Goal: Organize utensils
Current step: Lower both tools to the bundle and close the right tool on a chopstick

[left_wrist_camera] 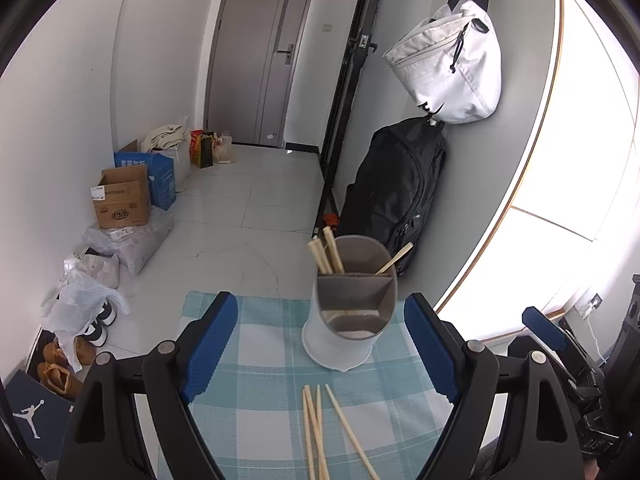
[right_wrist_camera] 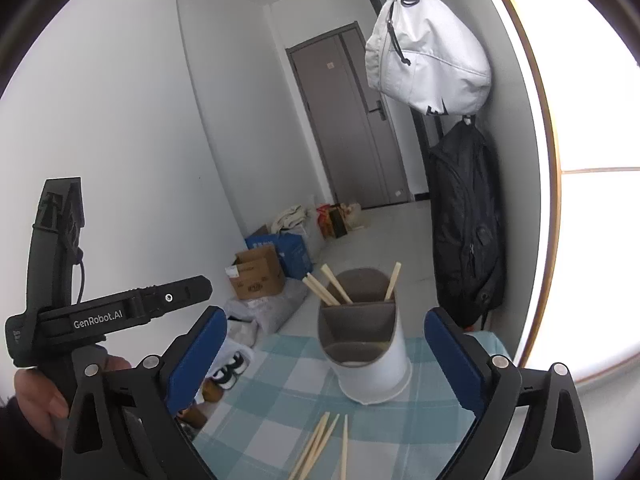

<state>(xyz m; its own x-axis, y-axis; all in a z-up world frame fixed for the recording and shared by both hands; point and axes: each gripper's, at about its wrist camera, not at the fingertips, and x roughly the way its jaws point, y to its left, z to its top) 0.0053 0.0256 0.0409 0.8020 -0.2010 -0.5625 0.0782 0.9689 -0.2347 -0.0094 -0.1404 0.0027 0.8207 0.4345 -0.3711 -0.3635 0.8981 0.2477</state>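
A white utensil holder (left_wrist_camera: pixel 340 340) (right_wrist_camera: pixel 372 372) with grey divided compartments stands upright on a blue-and-white checked cloth (left_wrist_camera: pixel 260 380) (right_wrist_camera: pixel 272 400). Wooden chopsticks (left_wrist_camera: pixel 326 252) (right_wrist_camera: pixel 328 286) lean in its far compartment, with one more (left_wrist_camera: pixel 394 258) apart at the right. Several loose chopsticks (left_wrist_camera: pixel 320 428) (right_wrist_camera: pixel 320 444) lie on the cloth in front of the holder. My left gripper (left_wrist_camera: pixel 320 300) is open with nothing between its blue pads; the holder is just beyond them. My right gripper (right_wrist_camera: pixel 325 316) is open and empty too, facing the holder from slightly to the right.
A black backpack (left_wrist_camera: pixel 400 192) and a white bag (left_wrist_camera: pixel 452 68) hang on the wall right of the table. Cardboard boxes (left_wrist_camera: pixel 124 200), plastic bags and shoes (left_wrist_camera: pixel 60 360) line the floor at left. A hand (right_wrist_camera: pixel 36 400) holds the left gripper's body (right_wrist_camera: pixel 108 312).
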